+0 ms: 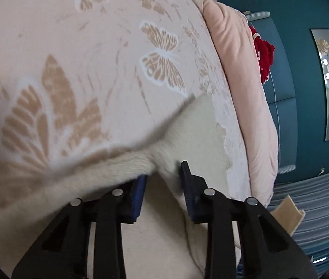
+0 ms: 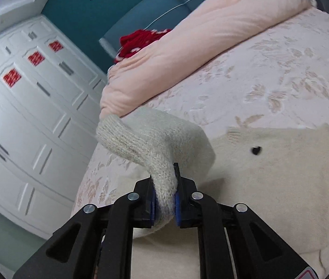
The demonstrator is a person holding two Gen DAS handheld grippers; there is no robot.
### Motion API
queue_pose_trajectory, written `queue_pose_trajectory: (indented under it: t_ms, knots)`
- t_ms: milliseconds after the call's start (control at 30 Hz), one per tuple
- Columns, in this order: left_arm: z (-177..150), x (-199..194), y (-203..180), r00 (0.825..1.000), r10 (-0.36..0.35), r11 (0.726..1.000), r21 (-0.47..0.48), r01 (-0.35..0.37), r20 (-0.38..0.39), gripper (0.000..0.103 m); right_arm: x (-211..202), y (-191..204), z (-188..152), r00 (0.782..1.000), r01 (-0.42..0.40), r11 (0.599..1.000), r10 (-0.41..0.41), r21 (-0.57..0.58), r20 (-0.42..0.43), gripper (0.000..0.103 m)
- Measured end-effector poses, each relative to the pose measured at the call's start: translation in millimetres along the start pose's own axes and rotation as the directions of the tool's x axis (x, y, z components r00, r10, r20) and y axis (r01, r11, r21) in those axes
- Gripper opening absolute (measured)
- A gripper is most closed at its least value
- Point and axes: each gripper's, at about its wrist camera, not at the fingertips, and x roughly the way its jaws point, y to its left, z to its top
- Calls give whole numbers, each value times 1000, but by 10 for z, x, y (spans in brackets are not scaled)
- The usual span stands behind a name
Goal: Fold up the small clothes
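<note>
A small cream knit sweater (image 2: 280, 186) lies on a bed with a pink butterfly bedspread (image 2: 269, 74). It has a small black mark (image 2: 255, 150) on it. My right gripper (image 2: 165, 186) is shut on the sweater's ribbed sleeve (image 2: 141, 139) and holds it lifted and curled over the body. In the left wrist view the same sweater (image 1: 164, 220) lies under my left gripper (image 1: 163, 174), whose jaws stand open, with a fold of knit (image 1: 108, 169) against the left blue pad (image 1: 140, 190).
A rolled pink duvet (image 2: 199, 46) lies along the head of the bed, with a red garment (image 2: 141, 39) behind it. A white wardrobe (image 2: 24, 116) stands beside the bed. A teal wall (image 1: 304, 69) and striped rug (image 1: 315, 209) lie beyond the bed's edge.
</note>
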Motion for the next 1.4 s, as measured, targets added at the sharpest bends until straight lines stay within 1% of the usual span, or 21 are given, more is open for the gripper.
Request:
queue_pose_trajectory:
  t_ms: [67,133,167,200,300,400,467,500,567,633,667,733,800,867,900,967,1033,1133,1233,1367,1400]
  knots:
    - [13,70,113,1000,5,1000,1,-5,-19,21,31,-574,-192,995,94,990,-90,102,-44,12]
    - [-2,104,118,1000,17,998,63,-18,2,20,191,-1064,-459,959,241,958,-211,156,-186,9]
    - [-18,130,74,999,32,993,109,-34,19,20,185,-1215,-561,967,204,959,-166,197,-193,7]
    - [-50,128,31,998,48,987,150,-53,37,20,97,-1275,-593,982,148,961,-115,232,-151,9]
    - [-82,121,45,996,49,977,202,-62,69,20,-69,-1279,-520,988,146,952,-125,268,-94,22]
    - [-180,117,39,992,43,944,320,-80,121,20,12,-1223,-425,983,171,959,-149,228,-111,24]
    - [-250,101,43,988,30,927,366,-85,152,20,184,-1194,-425,961,236,958,-206,160,-184,9]
    - [-248,99,46,988,21,930,359,-76,155,20,143,-1153,-418,966,233,960,-209,157,-153,7]
    - [-269,76,79,987,4,931,359,-62,161,20,-179,-1075,-378,989,142,972,-146,186,11,7]
    - [-300,46,98,985,0,927,370,-64,171,20,-426,-1109,-406,982,135,969,-158,209,100,6]
    - [-307,45,100,984,1,925,373,-67,176,20,-467,-1183,-468,971,185,958,-212,221,110,5]
    - [-319,52,92,983,5,922,380,-75,182,20,-326,-1468,-643,947,312,915,-322,255,-1,0]
    - [-319,58,82,983,3,922,380,-73,183,20,-376,-1597,-769,959,270,922,-284,278,8,0]
    - [-322,53,100,983,-8,924,379,-62,182,20,-544,-1454,-743,938,322,909,-344,265,40,0]
    - [-324,52,110,983,-15,924,379,-56,183,20,-640,-1327,-722,931,326,912,-356,250,82,7]
    - [-336,50,123,982,-21,923,380,-52,187,20,-659,-985,-640,939,299,942,-319,155,125,7]
    - [-335,55,129,982,-21,923,381,-53,188,20,-406,-555,-556,968,244,970,-244,17,56,10]
    - [-335,47,140,982,-30,924,380,-45,189,20,278,189,-596,982,126,971,-151,-205,-110,10]
    - [-335,39,158,981,-44,926,377,-30,188,20,1067,837,-828,958,32,929,-133,-369,-254,10]
    - [-344,34,176,979,-64,925,380,-14,192,20,2032,1413,-1211,895,-54,876,-170,-478,-412,5]
    - [-349,33,174,979,-67,924,383,-13,195,20,2227,1526,-1270,887,-53,861,-192,-506,-420,4]
